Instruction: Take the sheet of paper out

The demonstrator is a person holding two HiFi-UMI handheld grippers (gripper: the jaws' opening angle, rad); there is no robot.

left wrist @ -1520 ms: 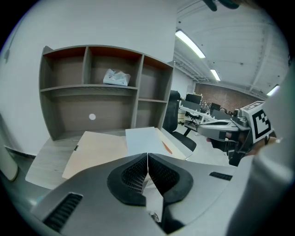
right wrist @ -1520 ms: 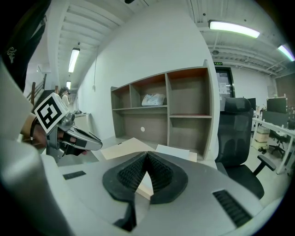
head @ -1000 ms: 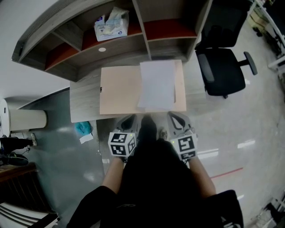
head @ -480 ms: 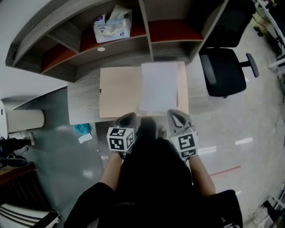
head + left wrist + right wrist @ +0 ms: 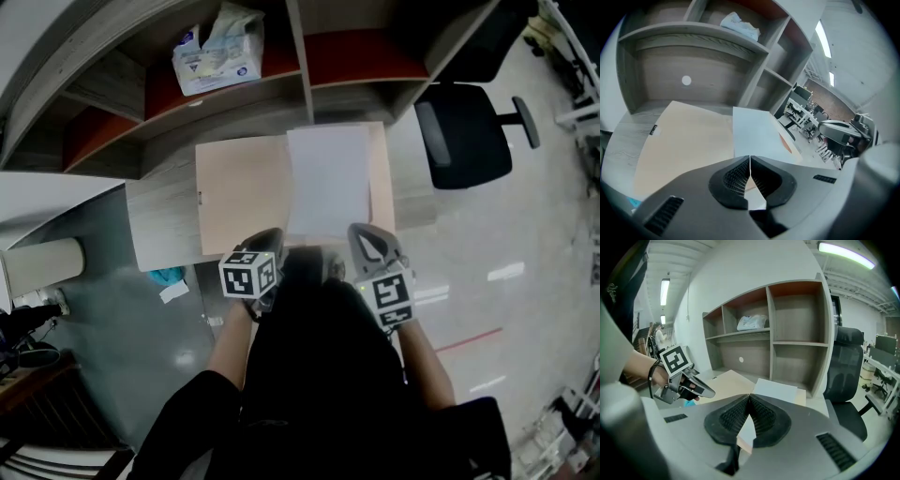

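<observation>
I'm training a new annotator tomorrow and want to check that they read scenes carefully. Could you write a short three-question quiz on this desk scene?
1. True or false: the white sheet of paper lies on the right part of the flat beige card folder.
2. Multiple choice: the left claw and right claw are A) both open, B) both shut with nothing gripped, C) both shut on the sheet.
3. Fill in: in the head view, the black office chair stands to the ____ of the grey wood-grain desk.
Key: 1 true; 2 B; 3 right.
</observation>
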